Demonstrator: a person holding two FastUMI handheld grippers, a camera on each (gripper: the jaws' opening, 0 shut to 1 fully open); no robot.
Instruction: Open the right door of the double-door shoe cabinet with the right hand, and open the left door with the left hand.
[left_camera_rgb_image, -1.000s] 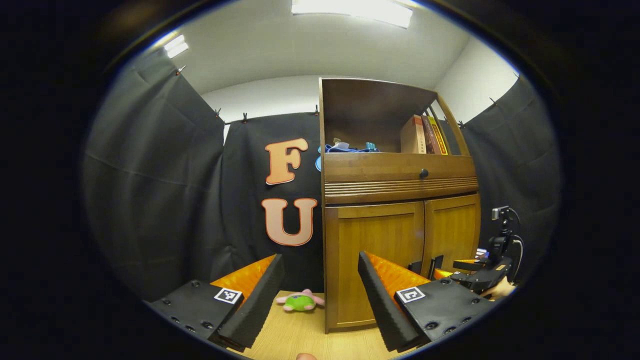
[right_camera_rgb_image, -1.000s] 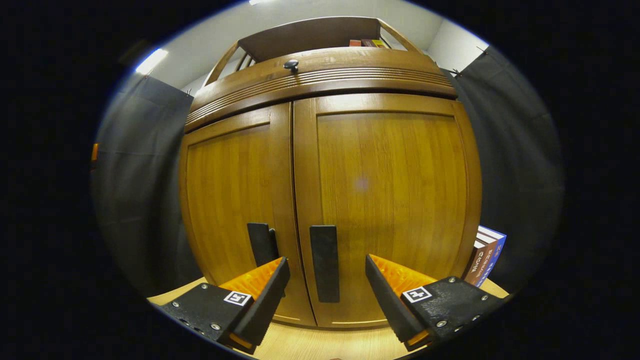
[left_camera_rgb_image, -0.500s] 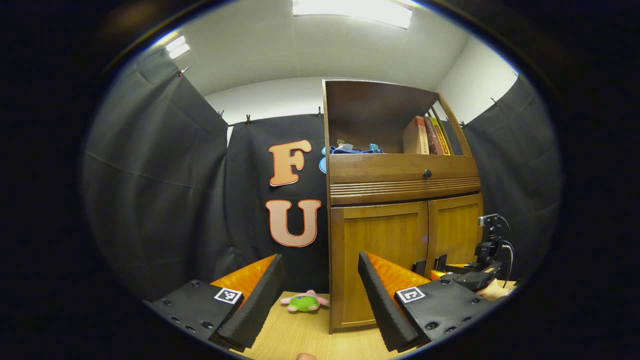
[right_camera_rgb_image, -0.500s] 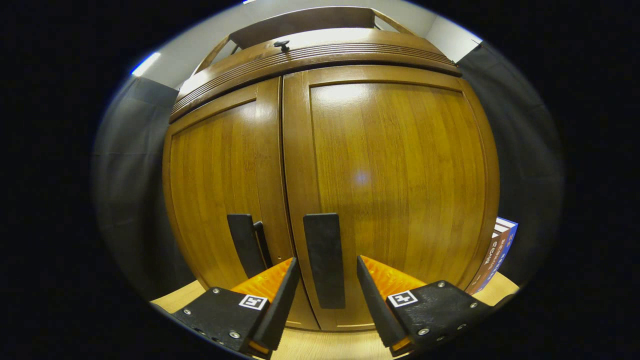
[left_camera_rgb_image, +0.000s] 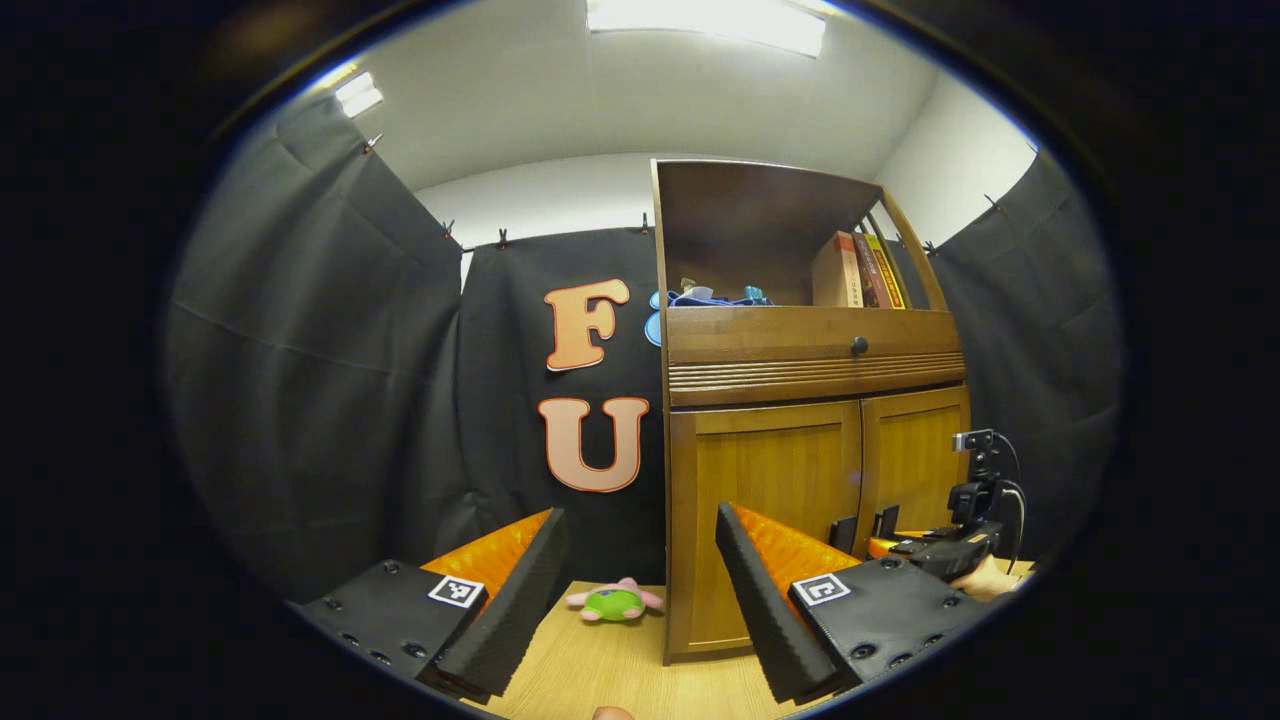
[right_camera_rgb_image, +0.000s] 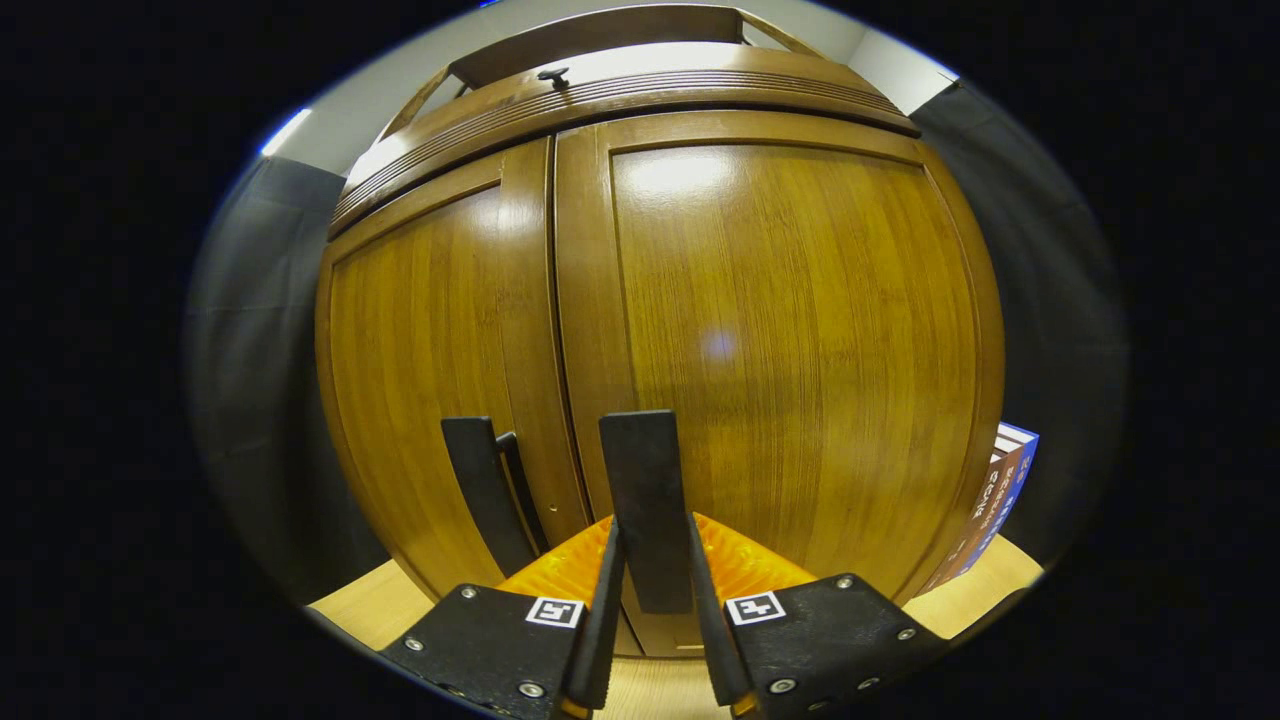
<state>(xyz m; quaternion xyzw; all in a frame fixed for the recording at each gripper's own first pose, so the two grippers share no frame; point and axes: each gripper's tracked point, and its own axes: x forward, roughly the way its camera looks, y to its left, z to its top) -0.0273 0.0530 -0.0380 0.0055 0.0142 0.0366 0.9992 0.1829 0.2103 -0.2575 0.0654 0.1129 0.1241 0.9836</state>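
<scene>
Right gripper (right_camera_rgb_image: 650, 610) is squeezing the black handle (right_camera_rgb_image: 648, 505) of the right door (right_camera_rgb_image: 790, 340), one finger on each side. Both doors look closed. Left gripper (left_camera_rgb_image: 640, 590) is spread wide with nothing in it, above the wooden table (left_camera_rgb_image: 600, 670). Farther back, a green toy (left_camera_rgb_image: 614, 602) lies beside the shoe cabinet (left_camera_rgb_image: 810, 420). Books (left_camera_rgb_image: 855, 270) stand on its top shelf.

plush toy (left_camera_rgb_image: 614, 603) on tabletop (left_camera_rgb_image: 600, 670) | books (left_camera_rgb_image: 858, 272) on shelf | books (right_camera_rgb_image: 990, 505) beside cabinet
</scene>
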